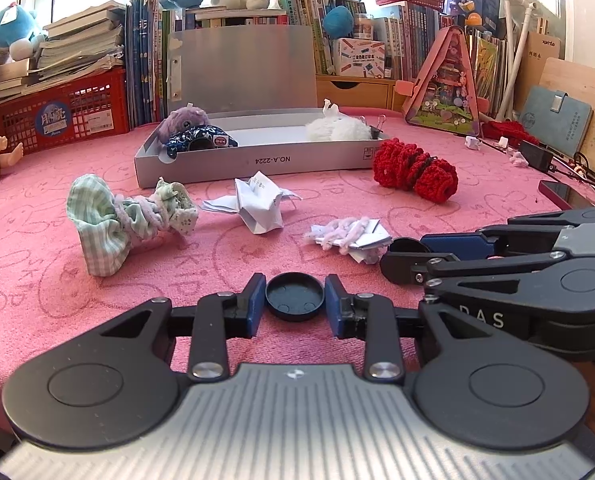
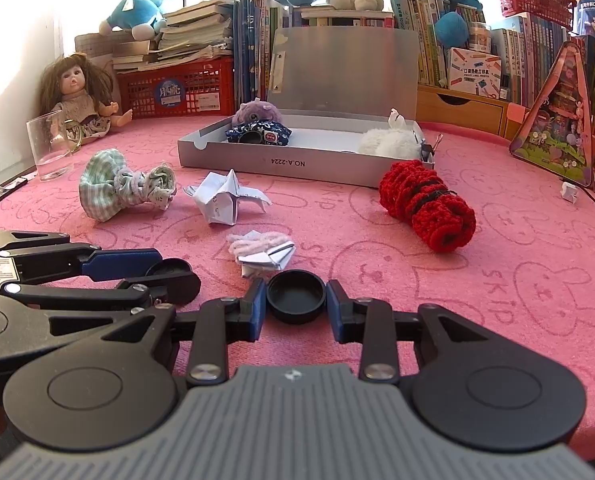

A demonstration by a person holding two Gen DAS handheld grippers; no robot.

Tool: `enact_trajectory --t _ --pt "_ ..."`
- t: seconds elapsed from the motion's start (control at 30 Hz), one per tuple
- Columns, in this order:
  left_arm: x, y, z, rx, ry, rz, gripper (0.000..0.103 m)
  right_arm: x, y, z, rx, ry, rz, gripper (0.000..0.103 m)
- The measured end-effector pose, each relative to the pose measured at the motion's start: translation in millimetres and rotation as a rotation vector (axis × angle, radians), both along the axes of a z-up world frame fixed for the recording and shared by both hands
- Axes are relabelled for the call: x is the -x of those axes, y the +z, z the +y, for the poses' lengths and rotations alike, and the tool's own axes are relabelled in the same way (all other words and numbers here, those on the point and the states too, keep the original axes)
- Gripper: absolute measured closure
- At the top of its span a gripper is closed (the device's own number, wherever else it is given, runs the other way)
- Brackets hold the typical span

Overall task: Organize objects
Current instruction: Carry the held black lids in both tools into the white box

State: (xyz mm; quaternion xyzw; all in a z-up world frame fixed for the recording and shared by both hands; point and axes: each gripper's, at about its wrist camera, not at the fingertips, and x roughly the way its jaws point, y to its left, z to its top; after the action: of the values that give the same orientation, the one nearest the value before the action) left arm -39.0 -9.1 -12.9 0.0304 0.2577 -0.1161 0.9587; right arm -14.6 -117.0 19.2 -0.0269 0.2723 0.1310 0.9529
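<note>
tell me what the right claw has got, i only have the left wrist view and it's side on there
observer: the right claw is shut on a black round cap, hollow side up, with one pad on each side of it.
operator: ok, anything left of the checked cloth bundle, my view cuts off there
observer: yes, a clear glass stands upright on the pink cloth, left of the bundle.
operator: and the doll, i only get its edge
observer: it sits upright in the far left corner, just behind the glass and beside the red crate.
</note>
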Motion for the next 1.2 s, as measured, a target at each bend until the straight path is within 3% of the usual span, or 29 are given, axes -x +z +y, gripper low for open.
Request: enact_trajectory --t 0.27,0.57,0.77,1.2 --pt "-7.1 4.6 1.5 -0.003 0.034 0.002 0.067 -6.8 1.8 2.7 -0.026 -0.028 -0.004 0.065" --pt "-11.4 24.1 1.6 0.021 0.033 -0.052 0.067 -13.5 19.6 -2.9 -0.074 -0.036 -0.041 0.065" --pt "-28.6 31.6 3.5 0.015 0.071 -0.062 0.066 -21.9 23.8 6.9 0.047 -0.089 -0.097 0.065" --pt "-55.6 51.4 17.5 0.042 0.107 -0.100 0.066 -41.1 41.5 -13.7 -0.054 -0.113 -0.099 0.066"
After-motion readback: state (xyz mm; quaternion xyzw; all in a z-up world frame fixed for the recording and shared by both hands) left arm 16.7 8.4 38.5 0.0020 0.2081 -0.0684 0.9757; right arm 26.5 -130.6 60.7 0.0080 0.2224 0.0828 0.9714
